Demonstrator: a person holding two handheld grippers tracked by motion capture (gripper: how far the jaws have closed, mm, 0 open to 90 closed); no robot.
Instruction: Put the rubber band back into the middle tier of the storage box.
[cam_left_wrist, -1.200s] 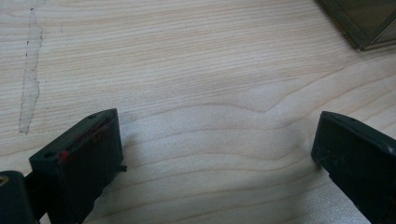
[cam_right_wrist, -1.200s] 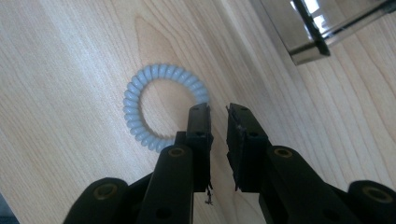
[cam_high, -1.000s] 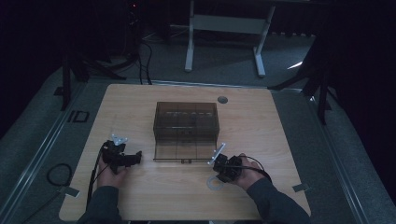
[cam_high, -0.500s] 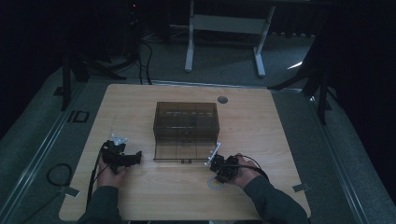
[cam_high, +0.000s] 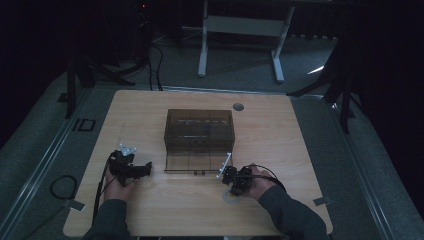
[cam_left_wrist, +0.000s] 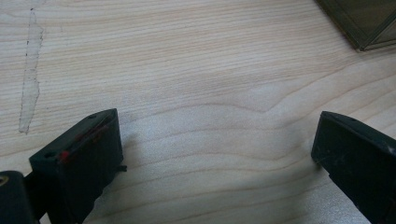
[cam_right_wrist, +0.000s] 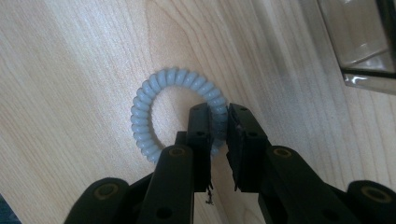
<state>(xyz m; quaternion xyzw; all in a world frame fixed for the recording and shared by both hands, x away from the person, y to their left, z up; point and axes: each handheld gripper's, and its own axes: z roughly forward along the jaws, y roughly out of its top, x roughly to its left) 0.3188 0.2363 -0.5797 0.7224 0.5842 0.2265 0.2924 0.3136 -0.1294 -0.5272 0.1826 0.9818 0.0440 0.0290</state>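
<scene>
The right gripper (cam_right_wrist: 218, 116) has its jaws closed on one side of a pale blue spiral hair tie (cam_right_wrist: 149, 116), pinching the coil between them. The rest of the ring extends away from the fingertips, flat on the wooden table (cam_high: 280, 145), near the front edge and toward the right side. In the high view the tie (cam_high: 234, 195) lies just beside the front right corner of the smoky transparent box (cam_high: 200, 131), whose lid (cam_high: 192, 162) lies open toward the person. So the right gripper (cam_high: 231, 175) is the nearer one. The left gripper (cam_left_wrist: 215, 140) has its jaws wide apart over bare wood, nothing between them, well apart from the tie. I judge the next move is probably a lift toward the box
</scene>
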